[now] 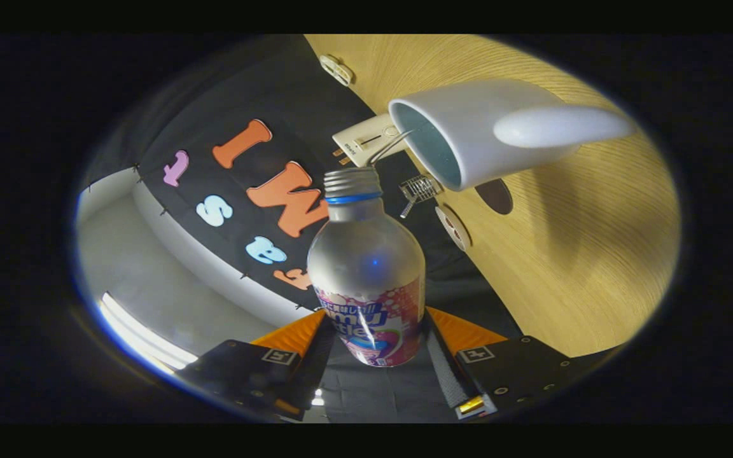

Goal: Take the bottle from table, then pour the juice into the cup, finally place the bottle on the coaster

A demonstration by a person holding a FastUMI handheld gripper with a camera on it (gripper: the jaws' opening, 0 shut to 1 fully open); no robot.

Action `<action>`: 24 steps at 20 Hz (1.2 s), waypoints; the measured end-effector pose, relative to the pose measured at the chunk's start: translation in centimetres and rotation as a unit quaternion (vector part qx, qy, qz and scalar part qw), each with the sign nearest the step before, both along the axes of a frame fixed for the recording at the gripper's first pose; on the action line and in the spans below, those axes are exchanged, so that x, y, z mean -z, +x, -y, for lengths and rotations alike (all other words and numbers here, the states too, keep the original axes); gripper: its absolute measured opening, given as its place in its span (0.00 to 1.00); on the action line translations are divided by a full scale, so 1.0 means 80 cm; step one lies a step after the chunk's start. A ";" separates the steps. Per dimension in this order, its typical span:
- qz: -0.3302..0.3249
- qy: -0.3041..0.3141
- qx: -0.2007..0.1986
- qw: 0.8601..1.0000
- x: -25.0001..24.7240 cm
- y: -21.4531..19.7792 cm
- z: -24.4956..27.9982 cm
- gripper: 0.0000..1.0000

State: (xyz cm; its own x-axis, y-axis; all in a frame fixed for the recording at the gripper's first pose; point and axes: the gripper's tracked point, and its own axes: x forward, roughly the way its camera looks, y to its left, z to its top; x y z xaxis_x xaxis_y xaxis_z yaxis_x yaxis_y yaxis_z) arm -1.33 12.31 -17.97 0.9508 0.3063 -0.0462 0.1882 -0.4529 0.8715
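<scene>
Frosted silvery metal with a pink and purple label, that's the bottle (366,280), and it sits right between the two fingers of the gripper (369,337), which close in on its lower body from both sides, so the jaws are holding it, narrowed to the bottle's width. Its very bottom is hard to make out: it drops out of sight between the fingers, and the label print is too warped to tell much from.

Everything looks rolled hard over, with the light wooden table (595,254) running up one side like a wall, so the gripper and bottle are tipped well sideways. The bottle's threaded neck with the blue ring has no cap on and points toward the white ceramic cup (481,130) just beyond it. Its mouth is close to the cup's rim but apart from it. The cup's bluish inside is mostly in shadow, so I can't tell if anything's in there. A thin shiny streak near the rim is too fine to identify for sure.

Beside the cup's base, a dark round coaster (497,196) lies on the wood, partly hidden by the cup. Small pale bits sit along the table's far edge, too blurry to name.
</scene>
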 end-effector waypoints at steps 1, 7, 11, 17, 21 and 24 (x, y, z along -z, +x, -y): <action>0.002 0.003 0.000 1.000 -0.003 0.001 -0.001 0.76; 0.003 0.017 0.012 1.000 -0.005 0.007 0.004 0.76; 0.006 0.025 0.016 1.000 -0.008 0.012 0.008 0.76; 0.012 0.037 0.029 0.999 -0.017 0.015 0.016 0.76; 0.015 0.048 0.033 0.998 -0.021 0.019 0.018 0.76; 0.018 0.059 0.037 0.997 -0.026 0.019 0.017 0.77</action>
State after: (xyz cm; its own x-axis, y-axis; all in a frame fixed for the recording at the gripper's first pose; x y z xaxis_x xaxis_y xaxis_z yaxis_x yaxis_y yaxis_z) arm 0.18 10.91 -15.89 0.9712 0.2374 0.0214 0.1200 -0.5642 0.8169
